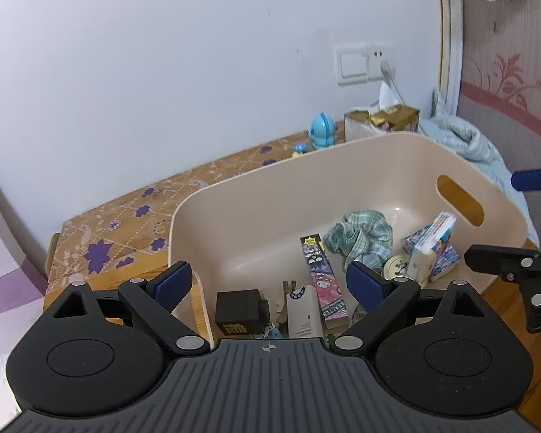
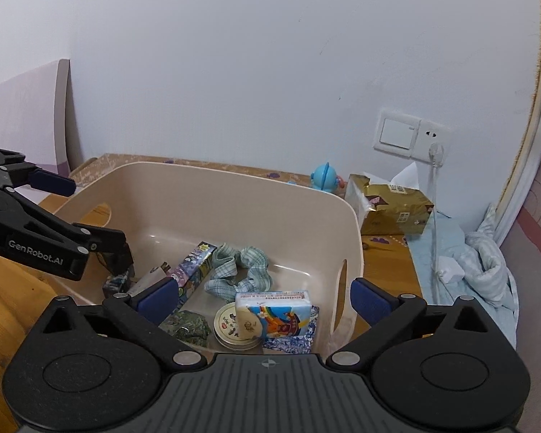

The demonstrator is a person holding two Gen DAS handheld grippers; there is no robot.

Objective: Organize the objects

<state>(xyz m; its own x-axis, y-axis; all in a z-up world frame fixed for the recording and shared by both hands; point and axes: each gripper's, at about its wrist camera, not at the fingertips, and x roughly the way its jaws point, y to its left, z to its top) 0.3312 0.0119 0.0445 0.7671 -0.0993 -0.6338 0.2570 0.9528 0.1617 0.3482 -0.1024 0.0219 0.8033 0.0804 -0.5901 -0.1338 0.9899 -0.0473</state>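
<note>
Judging by how things lie, the sorting looks mostly done: the beige bin (image 1: pixel 342 166) is parked on the wooden table (image 2: pixel 11 310) and already loaded. Inside it a checked cloth (image 1: pixel 360 234), a long cartoon-printed box (image 1: pixel 322 278), a tissue pack (image 2: pixel 274 310), a round tin (image 2: pixel 234 328), a black box (image 1: pixel 238 310) and a white power bank (image 1: pixel 303 314) are seen, all bunched along the near side.

The left gripper (image 1: pixel 268 283) is held spread over the bin's near-left rim, nothing pinched. The right gripper (image 2: pixel 263 297) is spread too, empty, hovering over the near-right corner.

Next, probably, a leftover is fetched: the blue toy figure (image 1: pixel 321 131) and gold tissue box (image 2: pixel 393 209) sit far behind the bin, so a reach past the far rim is needed.

Hard to read: a camo-patterned thing (image 2: pixel 187 328) under the right gripper's left finger can't be identified, and the bin's near wall is hidden by both gripper bodies.
</note>
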